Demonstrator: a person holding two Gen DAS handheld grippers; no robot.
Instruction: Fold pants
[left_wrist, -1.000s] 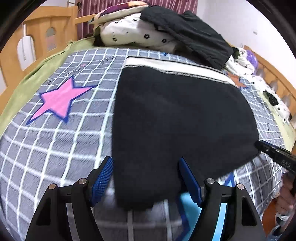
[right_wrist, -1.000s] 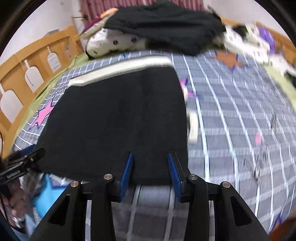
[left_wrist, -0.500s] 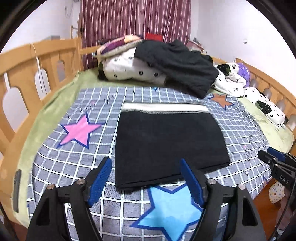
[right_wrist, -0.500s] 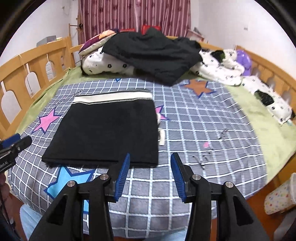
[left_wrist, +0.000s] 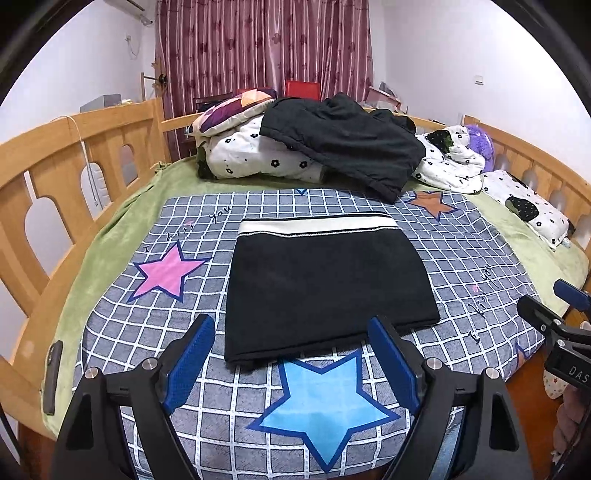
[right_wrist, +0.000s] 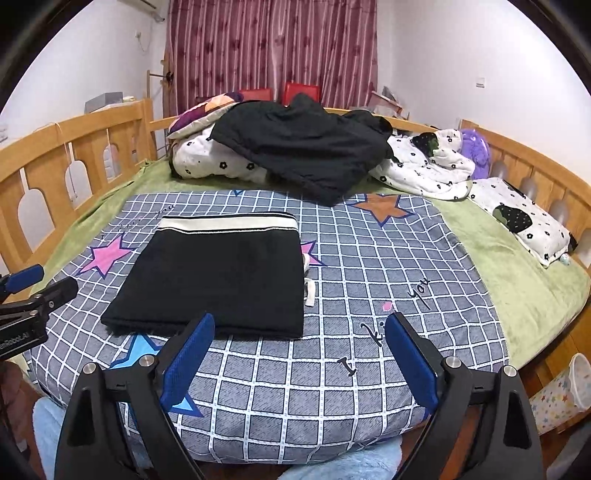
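Note:
The black pants (left_wrist: 325, 284) lie folded into a flat rectangle on the checked star sheet (left_wrist: 155, 332), white waistband at the far edge. They also show in the right wrist view (right_wrist: 218, 280), with a white drawstring (right_wrist: 309, 291) sticking out at the right side. My left gripper (left_wrist: 291, 363) is open and empty, held back above the bed's near edge, apart from the pants. My right gripper (right_wrist: 299, 360) is open and empty, also back from the pants, to their right.
A pile of dark clothes (left_wrist: 343, 144) and flowered bedding (left_wrist: 255, 155) sits at the head of the bed. Wooden rails (left_wrist: 55, 166) run along both sides. A phone (left_wrist: 51, 373) lies at the left edge. A bin (right_wrist: 565, 391) stands on the floor at right.
Both grippers have let go of the pants' near edge and pulled back and up from the bed. The right gripper's jaws have opened wider. The pants stay flat.

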